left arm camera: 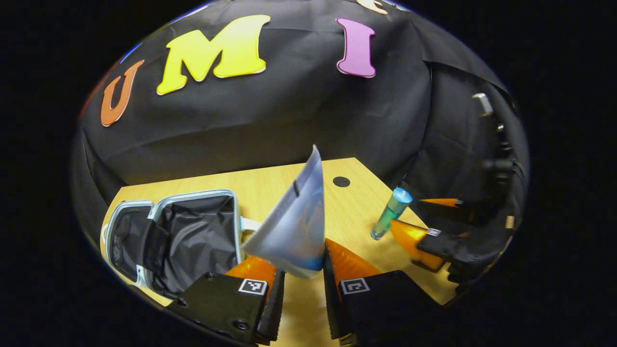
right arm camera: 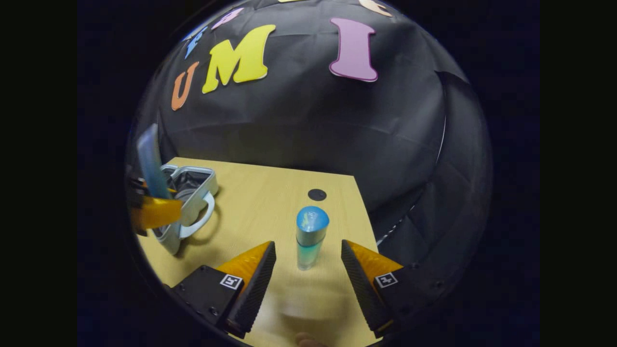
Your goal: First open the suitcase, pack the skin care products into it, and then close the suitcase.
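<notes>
- Here, in the left gripper view, the left gripper (left arm camera: 300, 270) holds a blue-white tube (left arm camera: 296, 219) above the counter (left arm camera: 356, 202); both orange fingers (left arm camera: 253, 270) pinch the tube's lower end, and its flat crimped end points up.
- The suitcase (left arm camera: 173, 238) lies open on the counter's left part, its dark lining exposed; the held tube is just beside its right rim.
- In the right gripper view, the right gripper (right arm camera: 308, 270) has its fingers (right arm camera: 253, 267) spread to either side of a teal bottle (right arm camera: 311, 236), neither finger touching it.
- The teal bottle stands upright near the counter's right edge, well apart from the suitcase.
- A small black disc (right arm camera: 317, 194) marks the counter behind the bottle.
</notes>
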Motion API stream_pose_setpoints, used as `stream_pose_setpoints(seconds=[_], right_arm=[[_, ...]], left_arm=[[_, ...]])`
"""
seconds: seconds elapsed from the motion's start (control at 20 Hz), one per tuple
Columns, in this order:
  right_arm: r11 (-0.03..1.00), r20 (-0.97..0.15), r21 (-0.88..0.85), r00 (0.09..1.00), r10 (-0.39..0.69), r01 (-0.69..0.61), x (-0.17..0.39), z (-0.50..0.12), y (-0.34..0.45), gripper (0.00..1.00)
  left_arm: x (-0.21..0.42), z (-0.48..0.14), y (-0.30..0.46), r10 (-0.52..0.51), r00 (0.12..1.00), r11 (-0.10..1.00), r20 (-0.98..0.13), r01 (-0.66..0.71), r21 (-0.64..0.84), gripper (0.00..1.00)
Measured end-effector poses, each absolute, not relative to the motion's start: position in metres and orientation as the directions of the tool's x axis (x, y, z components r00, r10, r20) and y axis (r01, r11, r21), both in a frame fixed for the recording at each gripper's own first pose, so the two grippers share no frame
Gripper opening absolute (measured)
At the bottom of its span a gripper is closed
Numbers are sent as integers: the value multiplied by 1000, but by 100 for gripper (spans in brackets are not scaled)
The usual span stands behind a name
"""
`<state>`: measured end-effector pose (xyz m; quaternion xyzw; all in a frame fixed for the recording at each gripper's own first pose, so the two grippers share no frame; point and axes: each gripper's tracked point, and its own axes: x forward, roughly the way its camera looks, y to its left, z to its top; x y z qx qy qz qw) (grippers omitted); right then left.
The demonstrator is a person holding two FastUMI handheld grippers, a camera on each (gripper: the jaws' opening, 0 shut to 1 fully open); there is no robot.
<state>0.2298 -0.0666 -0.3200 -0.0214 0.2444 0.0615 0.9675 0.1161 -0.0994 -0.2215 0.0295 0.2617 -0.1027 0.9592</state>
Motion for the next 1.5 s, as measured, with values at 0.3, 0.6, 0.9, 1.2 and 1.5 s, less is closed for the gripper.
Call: stream_pose_setpoints(seconds=[0.3,0.6,0.9,1.2,1.5], right_arm=[[997,-483,-9,873,59,-72,252,-337,-64,74],[999,-516,-6,856,25,-33,255,-351,-65,42],[999,-510,46,859,36,-15,223,-325,-52,37],[996,-471,60,878,85,-65,140,-258,-24,37],[993,-444,104,890,102,-63,57,-209,7,37]], left_arm=[[53,-194,-31,-78,844,996,-531,86,-10,41],[15,-182,21,-21,844,999,-535,37,18,41],[19,-171,62,4,857,1000,-516,9,22,41],[48,-192,91,-20,841,999,-541,30,11,41],[80,-243,113,-42,796,999,-604,30,-29,41]])
